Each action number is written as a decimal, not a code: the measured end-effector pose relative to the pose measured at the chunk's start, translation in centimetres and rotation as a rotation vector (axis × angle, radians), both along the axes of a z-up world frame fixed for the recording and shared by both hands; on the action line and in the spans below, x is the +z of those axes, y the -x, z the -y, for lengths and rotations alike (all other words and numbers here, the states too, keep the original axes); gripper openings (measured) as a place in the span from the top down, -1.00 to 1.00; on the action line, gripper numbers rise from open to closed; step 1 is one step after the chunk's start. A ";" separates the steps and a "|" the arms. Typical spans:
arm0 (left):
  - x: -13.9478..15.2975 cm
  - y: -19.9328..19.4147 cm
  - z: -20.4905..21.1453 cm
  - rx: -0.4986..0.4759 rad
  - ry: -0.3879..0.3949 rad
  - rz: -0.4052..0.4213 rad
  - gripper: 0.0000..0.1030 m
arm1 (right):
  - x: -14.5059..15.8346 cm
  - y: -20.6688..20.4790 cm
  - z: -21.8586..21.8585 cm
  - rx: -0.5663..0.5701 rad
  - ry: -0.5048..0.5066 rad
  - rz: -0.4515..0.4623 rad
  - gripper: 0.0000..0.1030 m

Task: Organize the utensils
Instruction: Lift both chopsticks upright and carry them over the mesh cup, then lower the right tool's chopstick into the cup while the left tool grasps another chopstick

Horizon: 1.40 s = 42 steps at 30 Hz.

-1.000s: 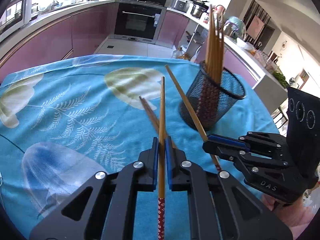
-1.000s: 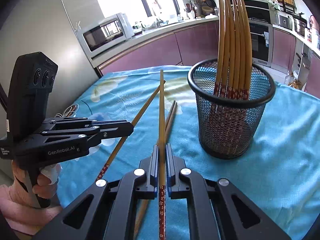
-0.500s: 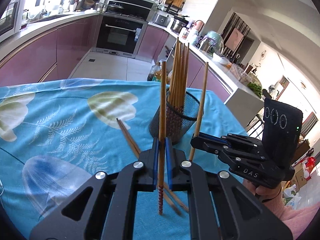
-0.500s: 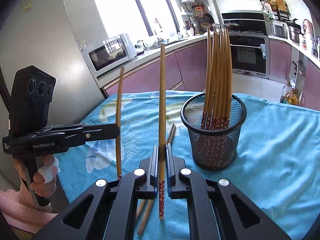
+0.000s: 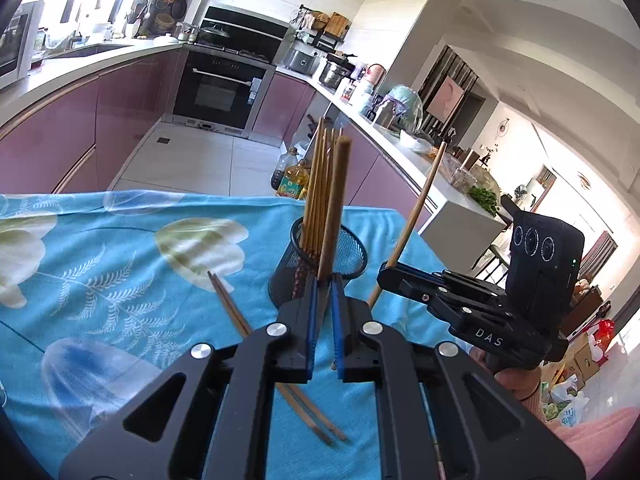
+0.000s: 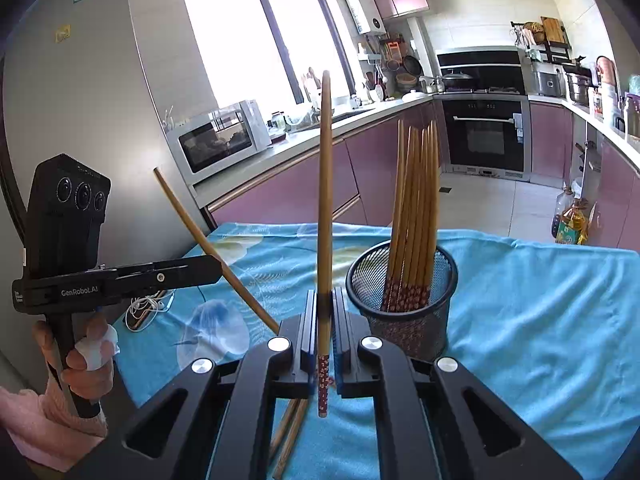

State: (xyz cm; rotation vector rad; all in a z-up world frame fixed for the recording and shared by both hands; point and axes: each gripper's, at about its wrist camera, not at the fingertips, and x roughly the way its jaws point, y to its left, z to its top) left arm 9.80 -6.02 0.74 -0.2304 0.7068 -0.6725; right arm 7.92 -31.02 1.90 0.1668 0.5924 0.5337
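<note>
My left gripper (image 5: 323, 292) is shut on a wooden chopstick (image 5: 335, 208) that points up, just in front of the black mesh holder (image 5: 352, 264). My right gripper (image 6: 324, 304) is shut on another chopstick (image 6: 325, 200), held upright, left of the holder (image 6: 404, 320). The holder stands on the blue cloth and has several chopsticks (image 6: 416, 216) upright in it. Each gripper shows in the other's view: the right gripper (image 5: 384, 276) and the left gripper (image 6: 218, 268). Two loose chopsticks (image 5: 232, 312) lie on the cloth.
The table wears a blue floral cloth (image 5: 120, 280). A white cable (image 6: 144, 312) lies at its left edge. Kitchen counters, an oven (image 5: 220, 92) and a microwave (image 6: 220, 144) stand beyond the table.
Both grippers have risen and tilted up, lifting their chopsticks off the cloth to near upright. The holder now looks farther away and lower in both views.
</note>
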 end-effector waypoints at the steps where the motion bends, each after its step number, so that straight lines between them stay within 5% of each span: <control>1: 0.3 0.0 0.1 -0.003 0.003 0.006 0.86 | 0.3 0.0 0.0 -0.004 0.001 0.007 0.89; 26: 7.3 -3.2 3.1 -0.018 0.022 0.144 0.88 | 5.1 -1.9 1.9 -0.066 0.021 0.135 0.89; 34: 7.1 -4.4 4.1 -0.033 0.019 0.132 0.98 | 5.1 -3.0 2.3 -0.083 0.019 0.131 0.89; 42: 3.5 -5.4 4.1 -0.013 -0.056 0.069 0.94 | 4.0 -3.1 2.5 -0.078 0.012 0.103 0.89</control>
